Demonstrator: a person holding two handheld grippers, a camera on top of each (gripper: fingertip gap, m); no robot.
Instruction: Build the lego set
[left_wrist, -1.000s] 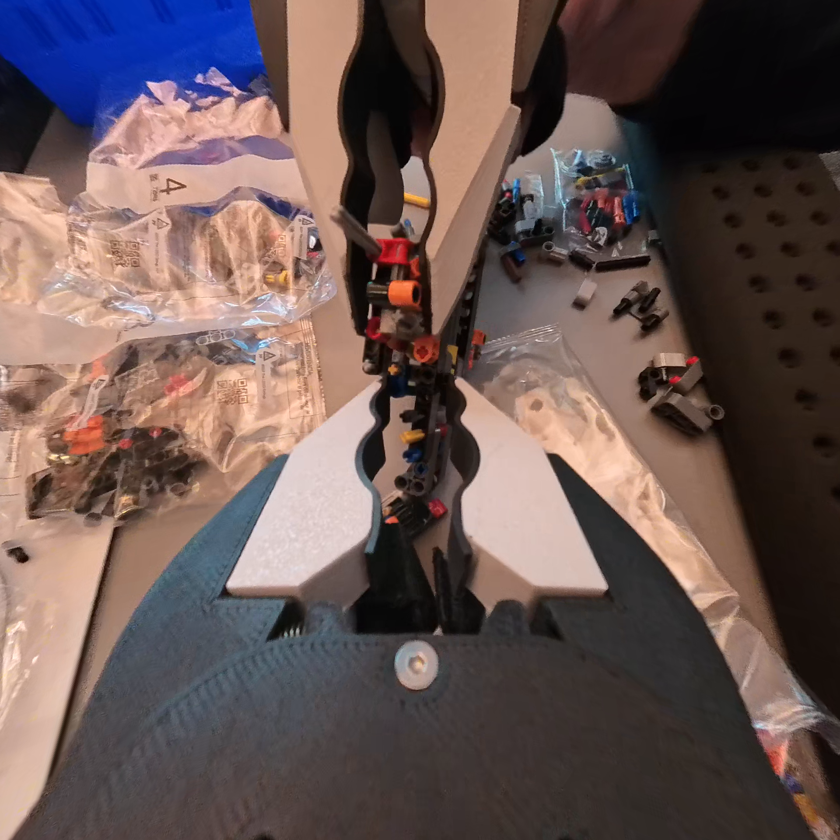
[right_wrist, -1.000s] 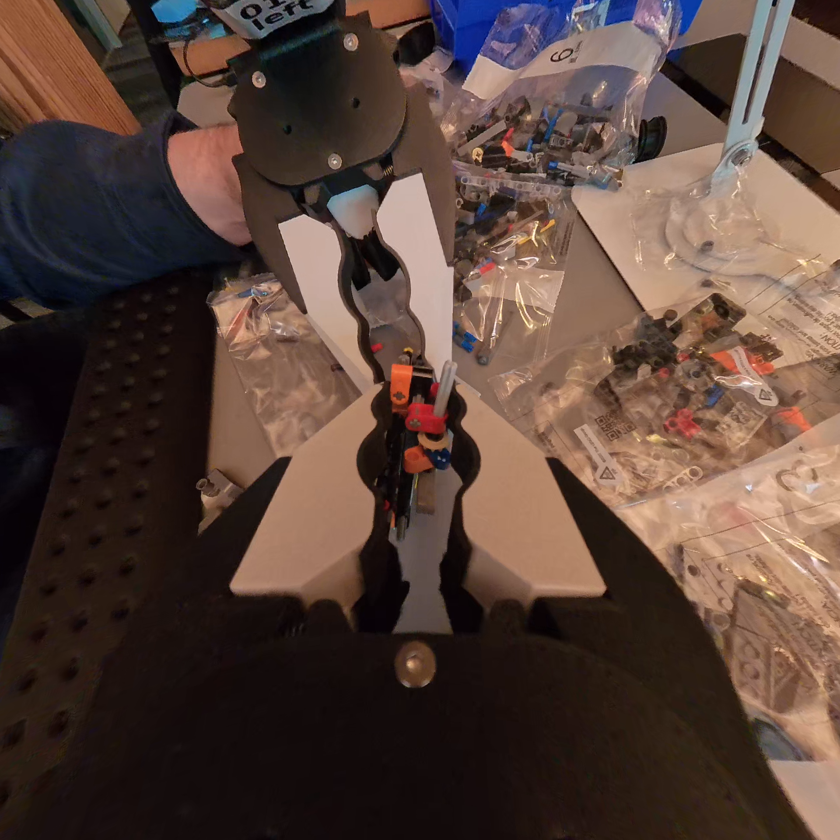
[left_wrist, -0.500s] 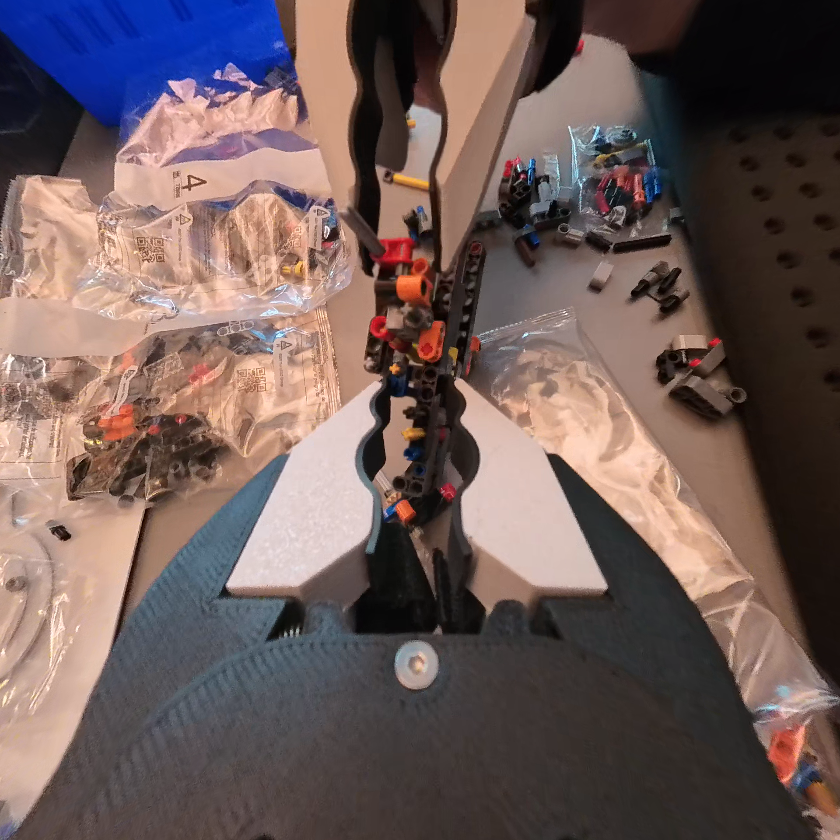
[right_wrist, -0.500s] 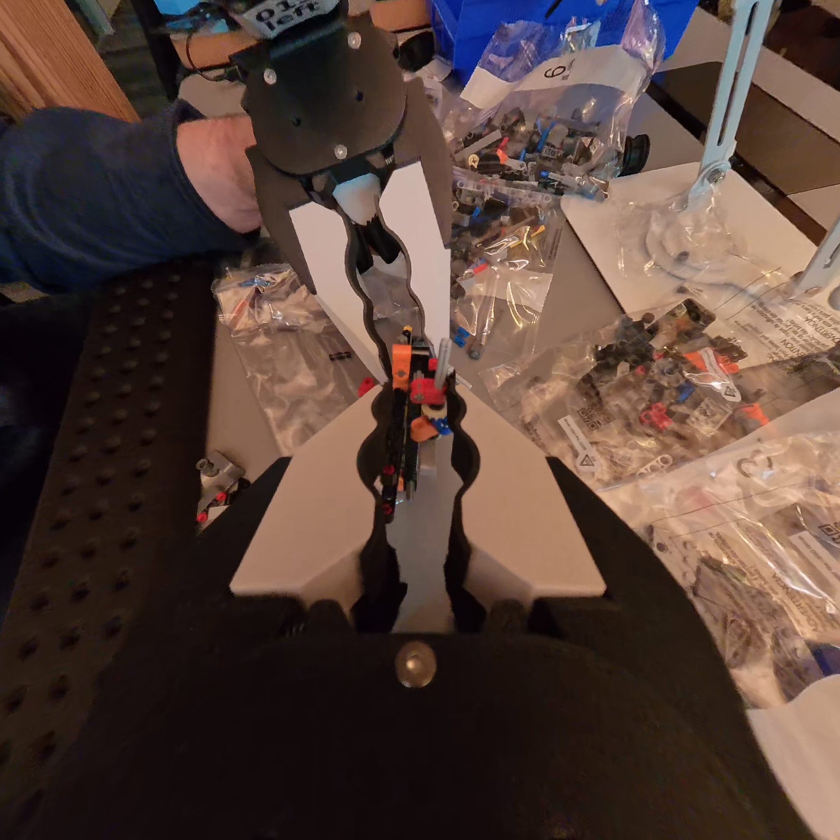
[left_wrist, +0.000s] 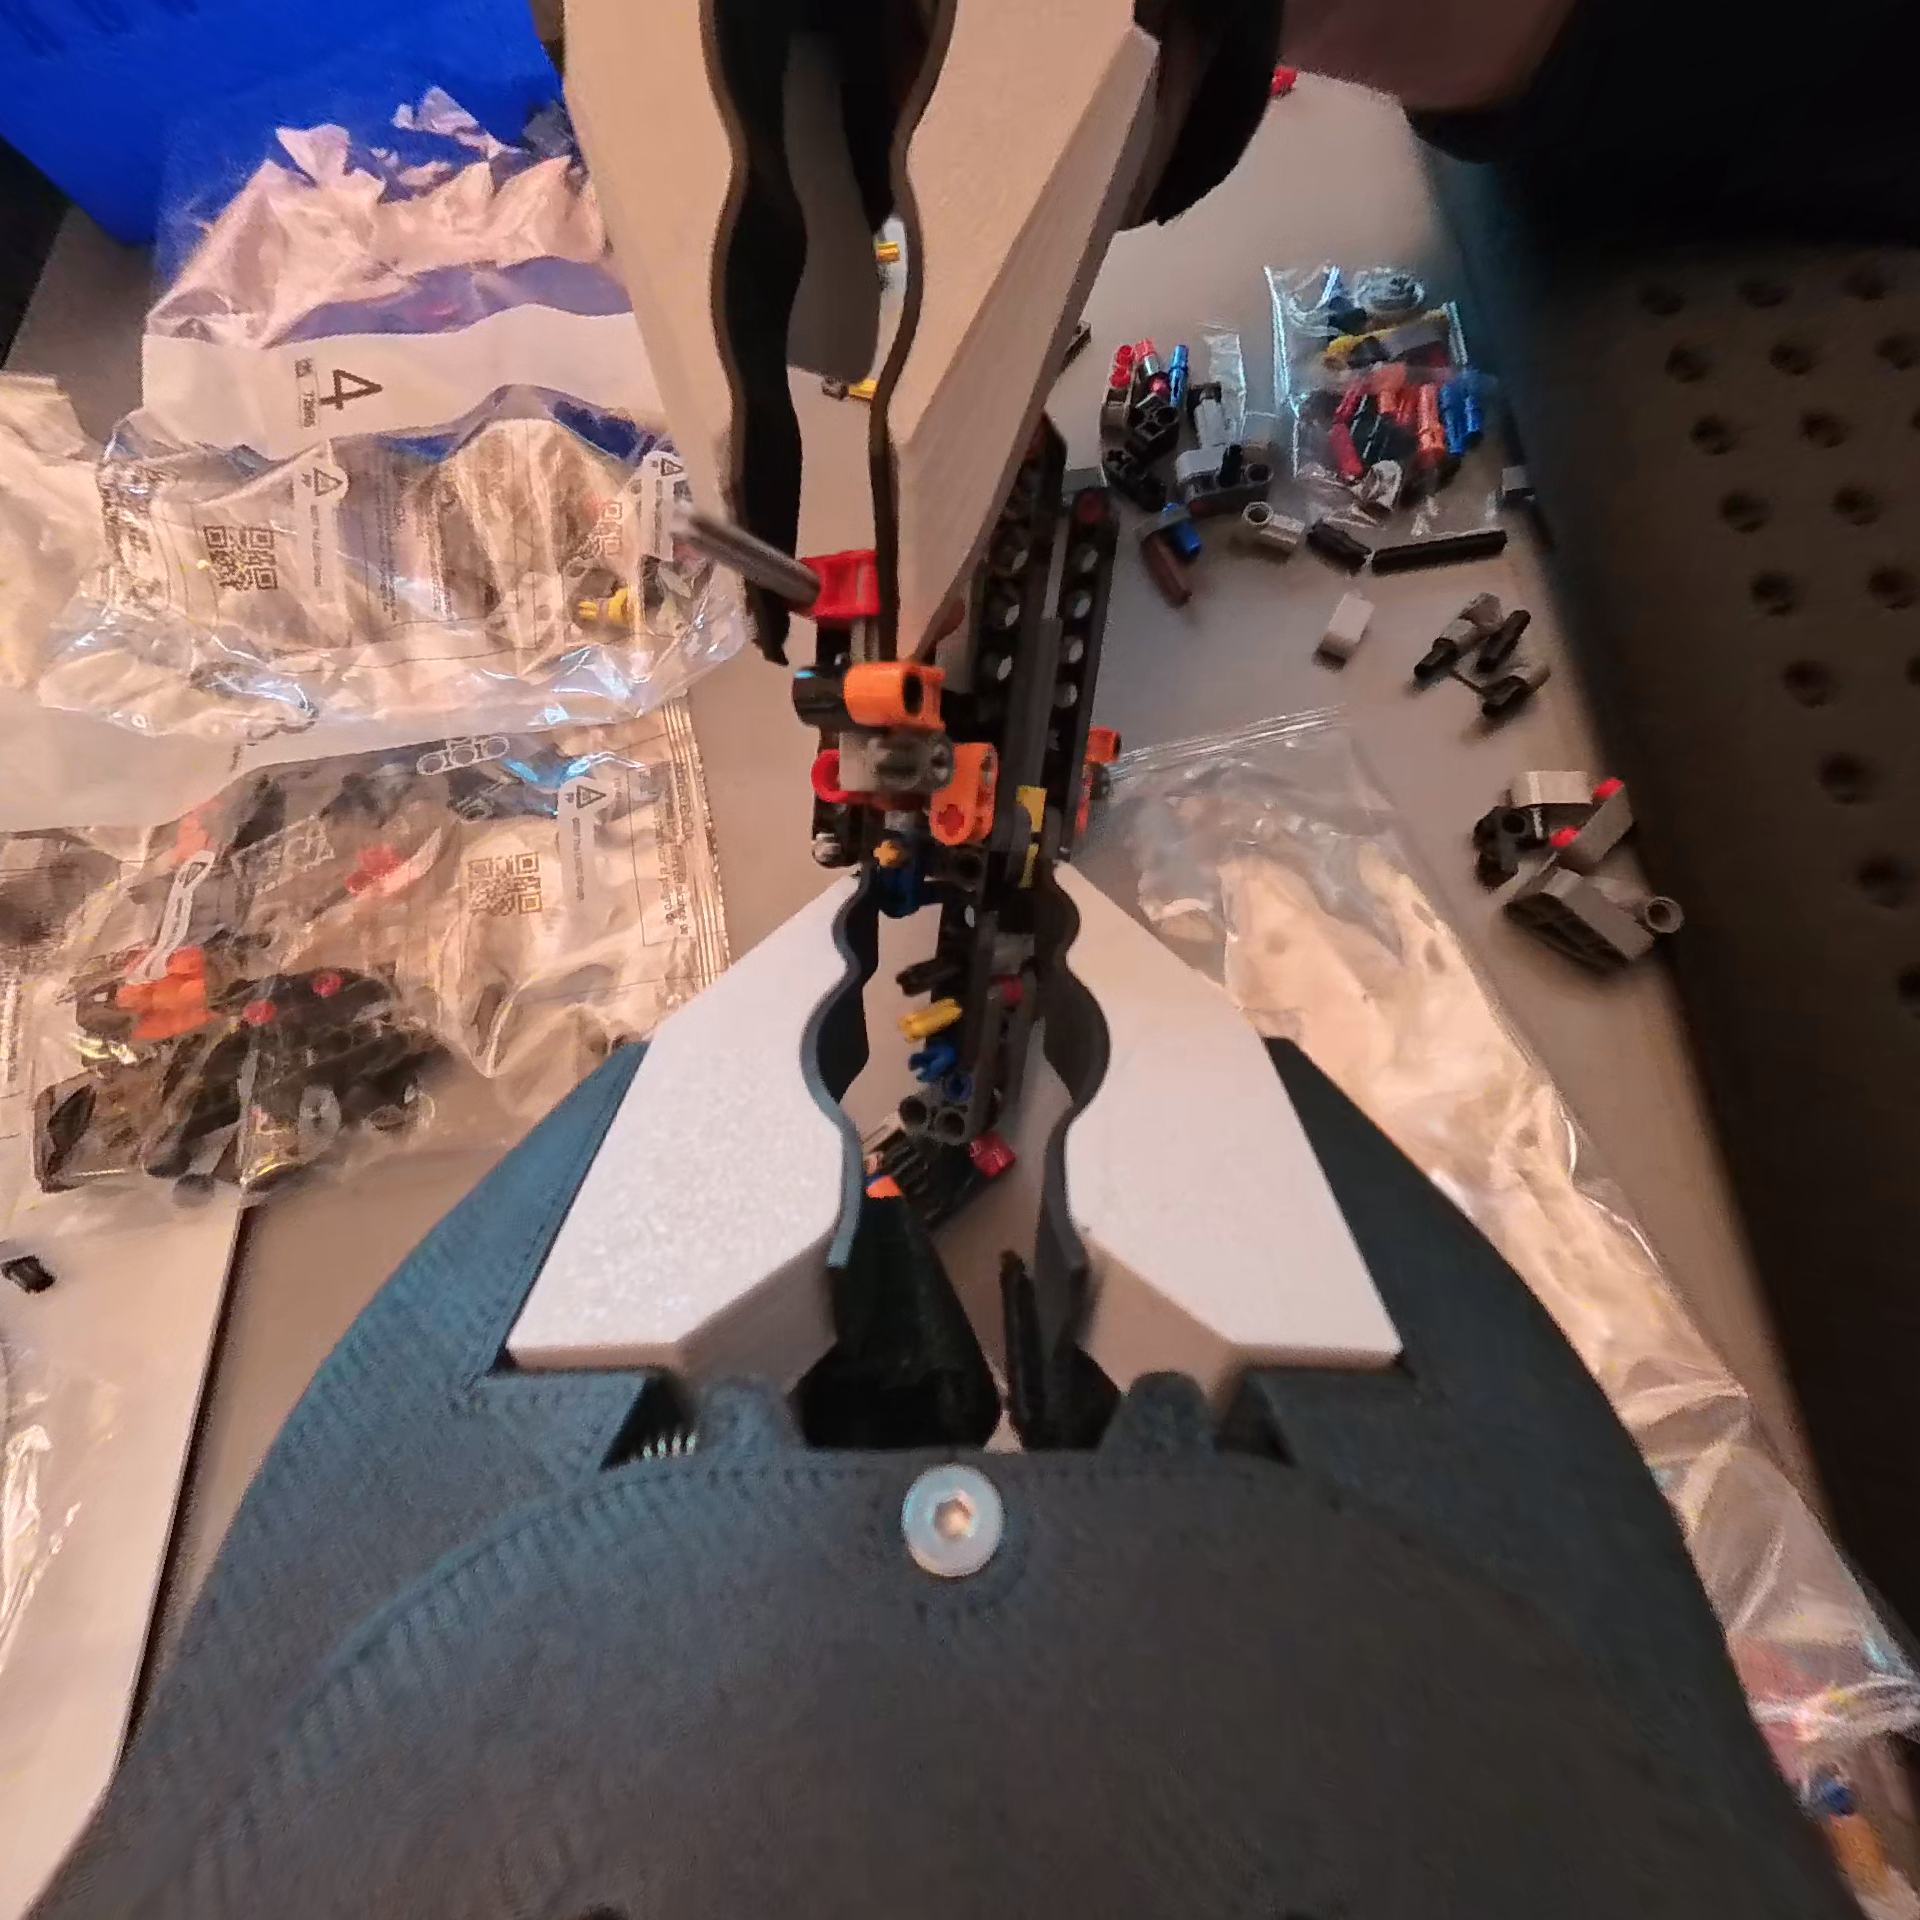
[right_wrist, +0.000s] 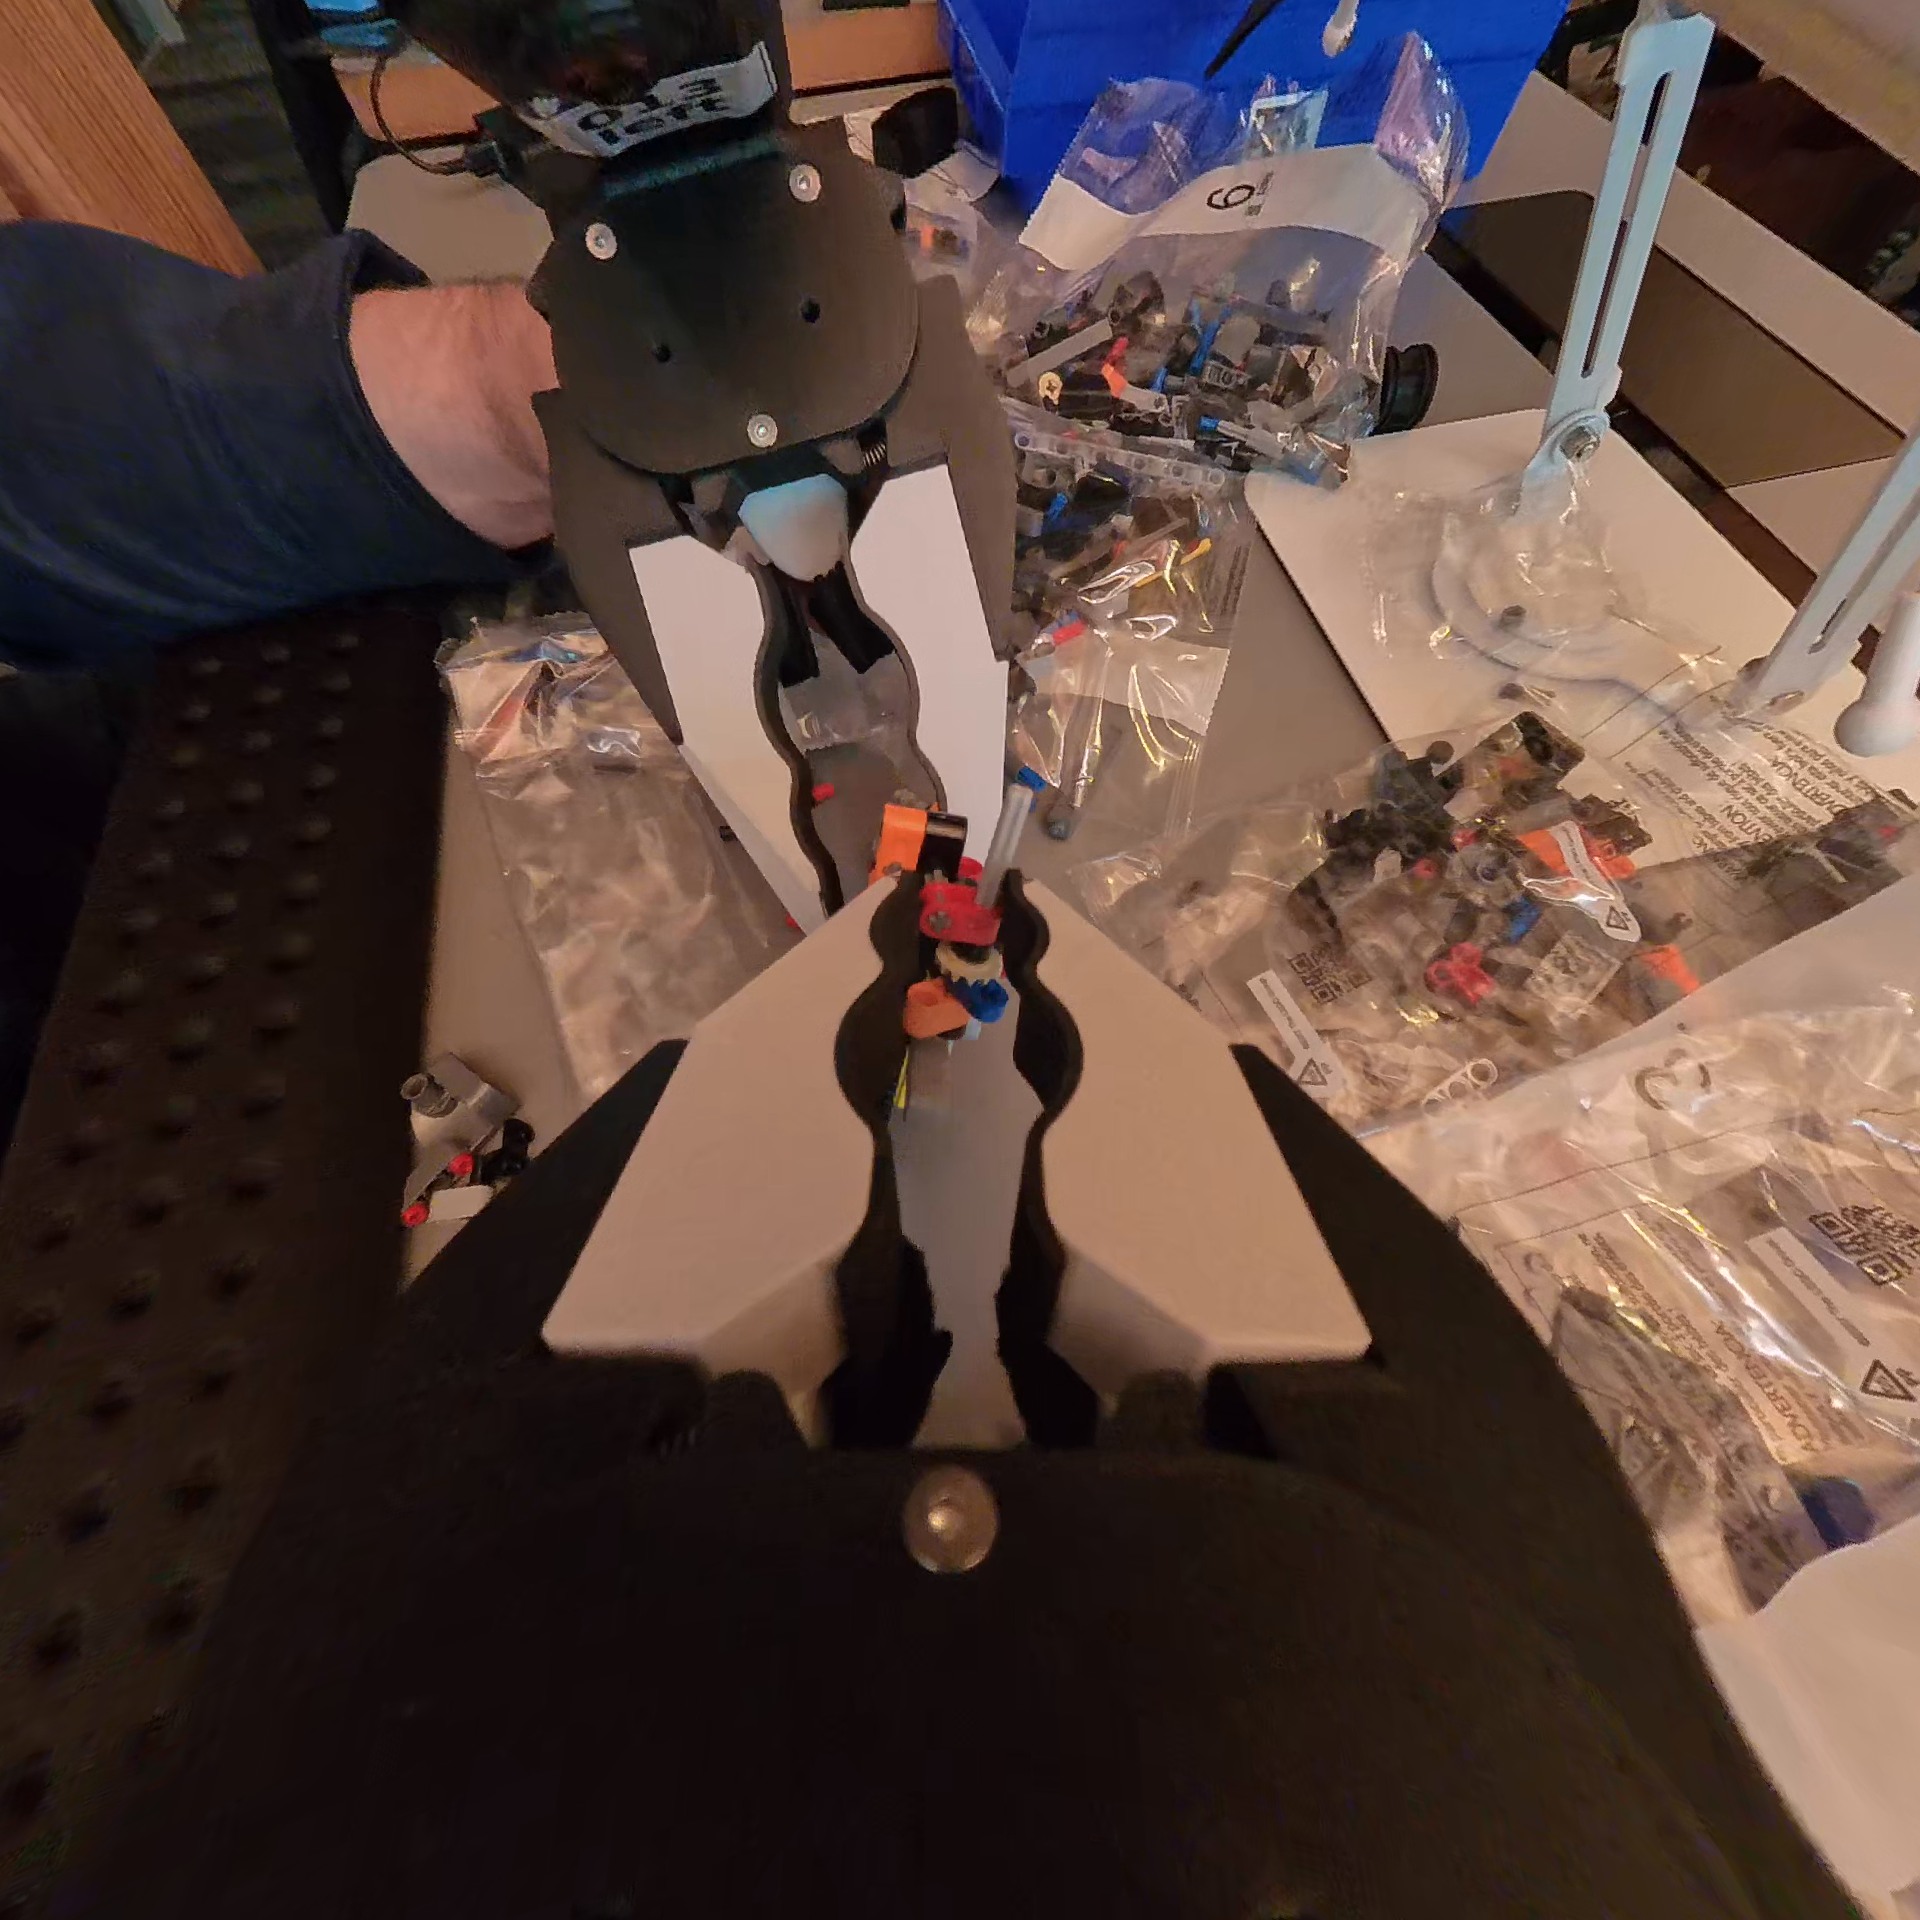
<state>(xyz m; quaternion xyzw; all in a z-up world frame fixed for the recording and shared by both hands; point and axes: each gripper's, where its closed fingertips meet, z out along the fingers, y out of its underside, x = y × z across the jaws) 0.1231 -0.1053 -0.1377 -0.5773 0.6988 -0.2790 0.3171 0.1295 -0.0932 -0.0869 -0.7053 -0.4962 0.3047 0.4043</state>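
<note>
A grey table (left_wrist: 1288, 665) is covered with clear bags of small bricks (left_wrist: 384, 540), and a dark mat with round holes (left_wrist: 1787, 582) is laid along one side. A white sheet (right_wrist: 1382, 540) is spread farther off.

The left gripper (left_wrist: 951, 883) is pressed onto the lower part of a long, thin lego build (left_wrist: 977, 831), which is held up above the table, between the two claws. The right gripper (right_wrist: 951, 883) is pinched onto the top end of the same build, at a red piece (left_wrist: 847, 587) with a grey rod (left_wrist: 743, 551) stuck out of it. An orange piece (left_wrist: 891, 694) is seen just below the red one.

Loose small pieces (left_wrist: 1226, 488) are scattered on the table near the mat.
</note>
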